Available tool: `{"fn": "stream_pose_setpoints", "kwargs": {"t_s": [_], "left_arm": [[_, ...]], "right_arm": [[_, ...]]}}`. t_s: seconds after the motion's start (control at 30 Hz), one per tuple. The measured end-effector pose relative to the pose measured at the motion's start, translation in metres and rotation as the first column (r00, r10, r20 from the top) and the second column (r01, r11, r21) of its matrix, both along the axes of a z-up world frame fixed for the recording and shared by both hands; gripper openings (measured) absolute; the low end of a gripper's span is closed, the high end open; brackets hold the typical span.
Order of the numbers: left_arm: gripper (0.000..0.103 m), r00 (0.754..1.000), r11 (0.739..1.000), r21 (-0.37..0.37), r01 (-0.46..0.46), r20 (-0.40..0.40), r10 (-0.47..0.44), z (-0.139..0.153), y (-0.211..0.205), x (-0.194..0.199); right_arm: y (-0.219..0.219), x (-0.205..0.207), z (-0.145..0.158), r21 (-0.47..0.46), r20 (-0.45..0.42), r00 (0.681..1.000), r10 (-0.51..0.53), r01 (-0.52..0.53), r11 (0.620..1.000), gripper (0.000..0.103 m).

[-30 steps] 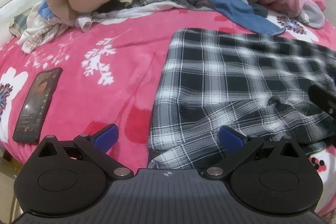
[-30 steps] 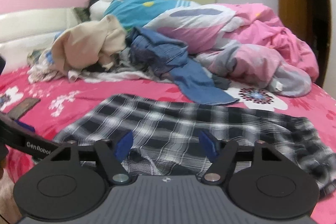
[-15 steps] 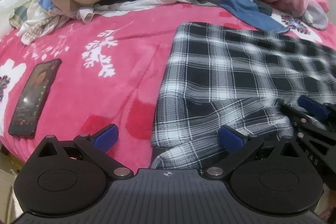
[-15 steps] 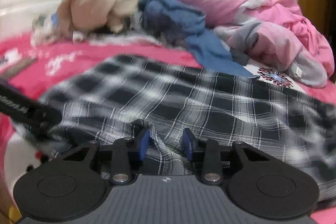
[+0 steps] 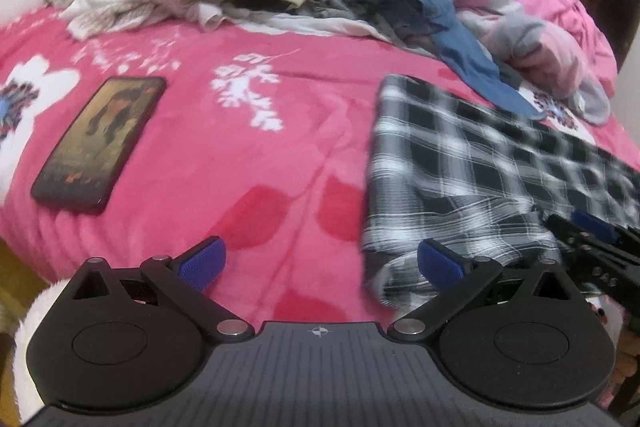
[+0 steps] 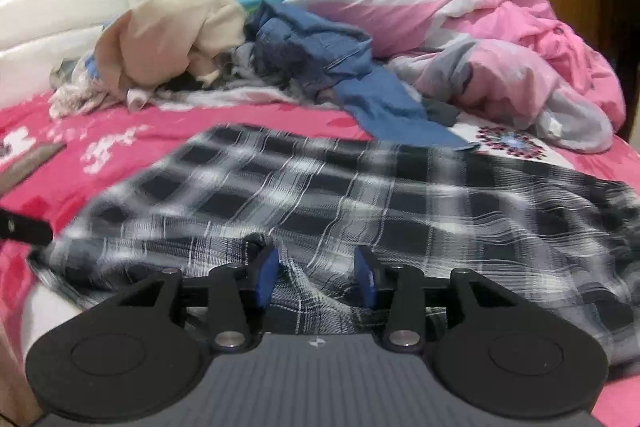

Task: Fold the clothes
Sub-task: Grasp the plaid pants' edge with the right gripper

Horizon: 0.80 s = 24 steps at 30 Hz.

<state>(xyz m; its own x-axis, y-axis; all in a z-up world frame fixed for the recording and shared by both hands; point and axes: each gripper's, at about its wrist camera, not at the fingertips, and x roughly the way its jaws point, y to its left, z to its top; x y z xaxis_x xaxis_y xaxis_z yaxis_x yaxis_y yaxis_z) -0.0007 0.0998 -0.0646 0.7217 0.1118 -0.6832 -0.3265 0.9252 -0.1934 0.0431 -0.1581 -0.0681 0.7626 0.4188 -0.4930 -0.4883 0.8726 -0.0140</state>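
Right gripper (image 6: 316, 277) over blurred plaid shirt (image 6: 360, 195)

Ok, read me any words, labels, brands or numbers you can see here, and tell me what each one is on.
No readable words, brands or numbers in either view.
A small crosshair mark, no lettering: on the body of the left claw.
The same sign: on the body of the right claw.
Screen of the phone lying on the pink blanket: shows a picture, any text too blurred to read.

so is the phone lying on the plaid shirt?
No, the phone lies on the pink blanket, well apart from the plaid shirt.
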Motion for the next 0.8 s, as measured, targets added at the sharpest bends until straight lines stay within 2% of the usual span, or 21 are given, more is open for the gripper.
{"fn": "stream_pose_setpoints", "kwargs": {"t_s": [0.13, 0.23, 0.3, 0.4, 0.47, 0.6, 0.7, 0.8], "left_arm": [[0.103, 0.999, 0.998, -0.054, -0.029, 0.025, 0.030, -0.001, 0.015, -0.008], [0.103, 0.998, 0.994, -0.096, -0.051, 0.024, 0.054, -0.003, 0.027, -0.010], [0.103, 0.997, 0.989, -0.134, -0.063, 0.024, 0.067, -0.003, 0.035, -0.012], [0.103, 0.996, 0.980, -0.183, -0.072, 0.030, 0.079, -0.004, 0.045, -0.014], [0.103, 0.996, 0.979, -0.192, -0.068, 0.036, 0.077, -0.004, 0.047, -0.016], [0.103, 0.997, 0.980, -0.192, -0.053, 0.048, 0.064, -0.004, 0.048, -0.017], [0.103, 0.997, 0.979, -0.197, -0.046, 0.053, 0.058, -0.004, 0.050, -0.017], [0.103, 0.997, 0.979, -0.201, -0.041, 0.058, 0.053, -0.005, 0.051, -0.017]], "right_arm": [[0.003, -0.019, 0.016, 0.044, 0.042, 0.999, 0.007, -0.009, 0.999, 0.051], [0.022, -0.040, 0.025, 0.024, 0.110, 0.990, 0.087, -0.090, 0.996, 0.057], [0.041, -0.053, 0.022, -0.032, 0.153, 0.973, 0.170, -0.167, 0.985, 0.060], [0.070, -0.072, 0.018, -0.122, 0.208, 0.932, 0.296, -0.275, 0.954, 0.063], [0.090, -0.084, 0.015, -0.187, 0.236, 0.896, 0.376, -0.337, 0.923, 0.063], [0.122, -0.104, -0.004, -0.348, 0.262, 0.830, 0.492, -0.394, 0.850, 0.062], [0.136, -0.105, -0.018, -0.417, 0.249, 0.823, 0.510, -0.384, 0.823, 0.060], [0.139, -0.100, -0.021, -0.426, 0.240, 0.831, 0.502, -0.374, 0.824, 0.051]]}}
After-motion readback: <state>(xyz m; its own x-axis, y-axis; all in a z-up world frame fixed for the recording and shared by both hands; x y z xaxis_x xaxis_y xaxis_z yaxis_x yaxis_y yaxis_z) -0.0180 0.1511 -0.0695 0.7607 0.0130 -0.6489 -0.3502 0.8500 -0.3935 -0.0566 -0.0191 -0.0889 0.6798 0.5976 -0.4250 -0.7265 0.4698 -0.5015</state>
